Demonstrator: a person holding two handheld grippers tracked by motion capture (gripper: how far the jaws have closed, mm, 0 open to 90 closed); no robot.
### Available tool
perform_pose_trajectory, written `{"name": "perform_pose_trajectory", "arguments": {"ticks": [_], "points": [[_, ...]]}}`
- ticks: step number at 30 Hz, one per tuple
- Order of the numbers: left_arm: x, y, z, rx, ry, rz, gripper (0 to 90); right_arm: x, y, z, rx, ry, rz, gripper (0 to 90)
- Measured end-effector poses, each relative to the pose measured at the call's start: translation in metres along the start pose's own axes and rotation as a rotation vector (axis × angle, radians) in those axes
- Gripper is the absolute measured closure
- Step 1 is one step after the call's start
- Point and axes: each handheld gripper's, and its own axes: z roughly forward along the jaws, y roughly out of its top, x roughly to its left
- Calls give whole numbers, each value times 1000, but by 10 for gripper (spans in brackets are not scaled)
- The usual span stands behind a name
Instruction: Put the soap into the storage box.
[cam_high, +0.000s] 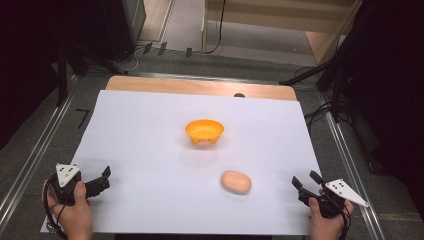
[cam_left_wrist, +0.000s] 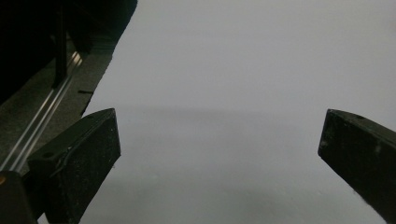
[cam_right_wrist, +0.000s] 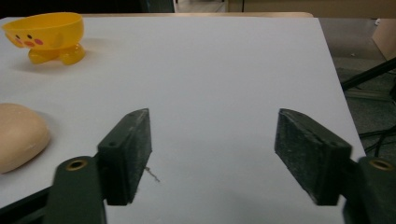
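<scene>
An orange-yellow bowl (cam_high: 204, 131) on small feet stands near the middle of the white sheet (cam_high: 150, 150); its painted face shows on the bowl (cam_right_wrist: 45, 35) in the right gripper view. A tan, bun-like lump (cam_high: 236, 182) lies nearer me, to the right of centre, and the lump (cam_right_wrist: 18, 135) sits left of my right jaws. My left gripper (cam_high: 106, 176) rests at the sheet's near left corner, open, with bare sheet between its jaws (cam_left_wrist: 219, 140). My right gripper (cam_high: 306, 179) sits at the near right edge, open and holding nothing (cam_right_wrist: 212, 149).
The sheet covers a wooden table (cam_high: 200, 86) whose far edge shows. Metal rails (cam_high: 30, 155) run along both sides, with dark stands and cables (cam_high: 320, 110) beyond the right edge. A small dark knob (cam_high: 239, 95) sits at the table's far edge.
</scene>
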Motion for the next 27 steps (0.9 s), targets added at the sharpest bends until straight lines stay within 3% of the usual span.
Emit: {"name": "perform_pose_trajectory", "arguments": {"ticks": [2, 5, 7, 9, 11, 12, 16, 20, 25, 27], "points": [[-1, -1, -1, -9, -3, 19, 0, -1, 1, 0, 8, 32, -16, 403], [-3, 0, 0, 0, 3, 27, 0, 1, 3, 1, 39, 9, -84, 455], [-3, 0, 1, 15, 9, 33, 0, 1, 7, -1, 75, 16, -81, 473], [-4, 0, 2, 20, 9, 40, 0, -1, 13, -4, 114, 124, -63, 494], [-5, 0, 3, 27, 40, 38, 0, 0, 17, -8, 140, 207, -94, 473], [-5, 1, 4, 40, 36, 37, 0, 2, 18, -9, 157, 230, -120, 470], [-5, 0, 2, 19, 44, 33, 0, 7, 23, -5, 224, 271, -165, 394], [-5, 0, 1, 8, 16, 45, 0, 10, 32, 3, 300, 320, -220, 377], [-5, -1, -1, -15, -9, 49, 0, 19, 42, 13, 388, 337, -360, 389], [-3, -1, -2, -15, -26, 47, 19, 24, 46, 18, 424, 385, -395, 385]]}}
